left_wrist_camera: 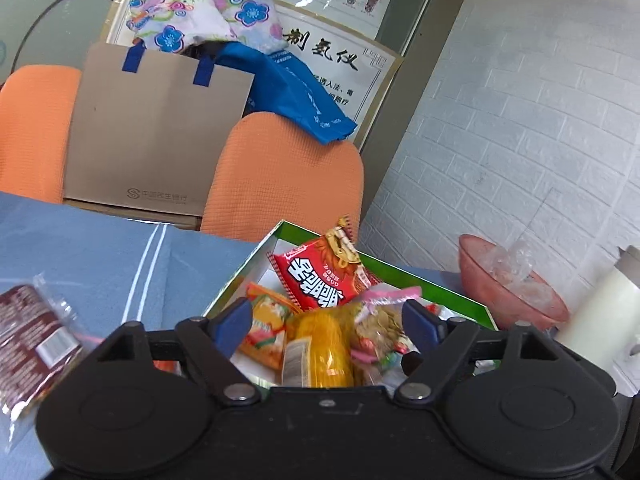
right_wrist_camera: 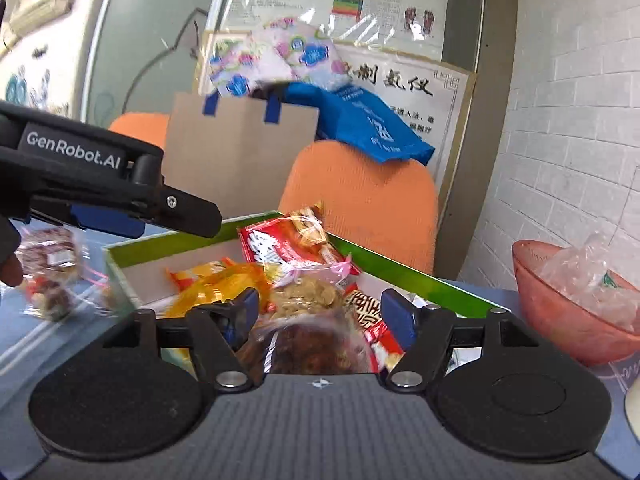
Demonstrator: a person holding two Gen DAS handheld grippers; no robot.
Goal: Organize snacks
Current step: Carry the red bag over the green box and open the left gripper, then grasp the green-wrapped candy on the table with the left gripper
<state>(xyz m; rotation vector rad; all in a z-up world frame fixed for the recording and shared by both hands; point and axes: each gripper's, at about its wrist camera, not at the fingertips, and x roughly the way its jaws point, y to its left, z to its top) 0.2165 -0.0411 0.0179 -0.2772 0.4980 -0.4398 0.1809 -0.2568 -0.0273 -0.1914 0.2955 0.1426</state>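
Observation:
A green-and-white box [left_wrist_camera: 440,289] [right_wrist_camera: 404,274] on the blue tablecloth holds several snack packets. Among them are a red packet [left_wrist_camera: 316,276] [right_wrist_camera: 280,246], a yellow packet [left_wrist_camera: 322,354] and a clear bag of seeds [left_wrist_camera: 378,322] [right_wrist_camera: 308,294]. My left gripper [left_wrist_camera: 328,324] stands open over the box, with the yellow packet lying between its fingers, untouched. My right gripper [right_wrist_camera: 322,314] is open too. A blurred brown snack bag [right_wrist_camera: 316,346] sits low between its fingers, clear of the pads. Another brown bag [left_wrist_camera: 28,340] [right_wrist_camera: 48,280] lies left of the box. The left gripper [right_wrist_camera: 192,220] reaches in from the left in the right wrist view.
A pink bowl [left_wrist_camera: 512,280] [right_wrist_camera: 572,300] with clear plastic in it stands right of the box, beside a white container [left_wrist_camera: 600,312]. Orange chairs [left_wrist_camera: 284,176] [right_wrist_camera: 360,200] with a paper bag [left_wrist_camera: 156,136] and a blue bag [right_wrist_camera: 368,124] stand behind the table. A brick wall is on the right.

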